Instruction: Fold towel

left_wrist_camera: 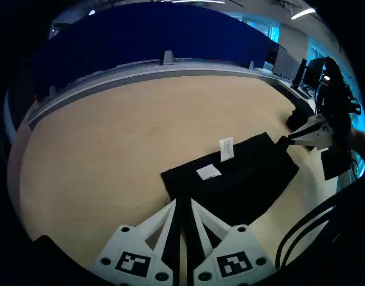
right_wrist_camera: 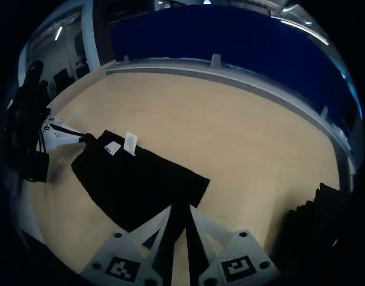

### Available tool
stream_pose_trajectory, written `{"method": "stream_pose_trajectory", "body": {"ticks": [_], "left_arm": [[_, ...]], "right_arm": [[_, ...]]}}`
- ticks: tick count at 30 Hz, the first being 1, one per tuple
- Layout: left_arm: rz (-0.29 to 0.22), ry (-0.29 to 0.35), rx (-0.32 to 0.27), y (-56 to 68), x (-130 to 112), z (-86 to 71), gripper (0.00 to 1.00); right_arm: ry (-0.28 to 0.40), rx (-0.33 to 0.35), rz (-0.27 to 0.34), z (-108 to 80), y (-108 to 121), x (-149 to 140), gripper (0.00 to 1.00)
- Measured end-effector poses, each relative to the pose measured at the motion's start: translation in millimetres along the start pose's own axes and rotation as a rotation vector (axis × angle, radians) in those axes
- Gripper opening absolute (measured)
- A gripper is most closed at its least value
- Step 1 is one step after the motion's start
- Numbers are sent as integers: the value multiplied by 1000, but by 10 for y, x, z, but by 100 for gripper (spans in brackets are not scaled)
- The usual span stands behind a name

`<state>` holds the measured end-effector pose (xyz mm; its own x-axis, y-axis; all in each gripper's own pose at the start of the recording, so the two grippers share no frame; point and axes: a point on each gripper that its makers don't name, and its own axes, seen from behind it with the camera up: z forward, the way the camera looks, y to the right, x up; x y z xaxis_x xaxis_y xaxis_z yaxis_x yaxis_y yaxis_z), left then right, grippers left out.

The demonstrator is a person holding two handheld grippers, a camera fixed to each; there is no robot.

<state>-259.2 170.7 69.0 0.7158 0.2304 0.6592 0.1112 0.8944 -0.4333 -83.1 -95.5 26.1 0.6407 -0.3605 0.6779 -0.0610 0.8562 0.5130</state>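
Note:
A black towel point(left_wrist_camera: 239, 176) lies folded on the light wooden table point(left_wrist_camera: 111, 143), with two white labels point(left_wrist_camera: 226, 148) on top. In the left gripper view my left gripper point(left_wrist_camera: 182, 202) is shut on the towel's near corner. My right gripper point(left_wrist_camera: 288, 139) pinches the far corner, with a person's hand behind it. In the right gripper view the towel point(right_wrist_camera: 135, 181) runs from my right gripper point(right_wrist_camera: 180, 207), shut on its near edge, to my left gripper point(right_wrist_camera: 82, 138) at its far corner. The labels point(right_wrist_camera: 130, 143) lie near that far end.
A blue partition point(left_wrist_camera: 149, 38) on a grey rail point(left_wrist_camera: 135, 74) borders the table's far side. Monitors point(left_wrist_camera: 309, 71) stand beyond the right end. A black cable loop point(left_wrist_camera: 301, 229) hangs near the front right. A dark ribbed object point(right_wrist_camera: 320, 214) sits at the right edge.

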Motion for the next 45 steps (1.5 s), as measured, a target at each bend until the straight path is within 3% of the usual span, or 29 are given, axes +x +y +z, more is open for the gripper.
{"method": "stream_pose_trajectory", "body": {"ticks": [9, 16, 18, 21, 24, 26, 36, 45], "left_arm": [[5, -6, 15, -40, 17, 63, 7], [18, -8, 42, -90, 21, 94, 13], [21, -9, 53, -111, 25, 96, 22], [19, -11, 68, -147, 34, 93, 47], [8, -8, 74, -169, 49, 76, 78], [0, -8, 74, -175, 57, 64, 88], [4, -1, 88, -186, 75, -8, 89], [2, 3, 98, -155, 6, -166, 89]], "right_arm": [[-9, -21, 16, 75, 60, -18, 19], [-14, -52, 16, 120, 114, -28, 52], [-14, -62, 11, 123, 137, -32, 58], [-14, -68, 8, 111, 153, -33, 67], [-6, -70, 13, 85, 163, -21, 84], [-3, -74, 18, 68, 179, -20, 93], [-7, -70, 18, -3, 152, -84, 95], [-13, -62, 6, -153, 61, -216, 95]]}}
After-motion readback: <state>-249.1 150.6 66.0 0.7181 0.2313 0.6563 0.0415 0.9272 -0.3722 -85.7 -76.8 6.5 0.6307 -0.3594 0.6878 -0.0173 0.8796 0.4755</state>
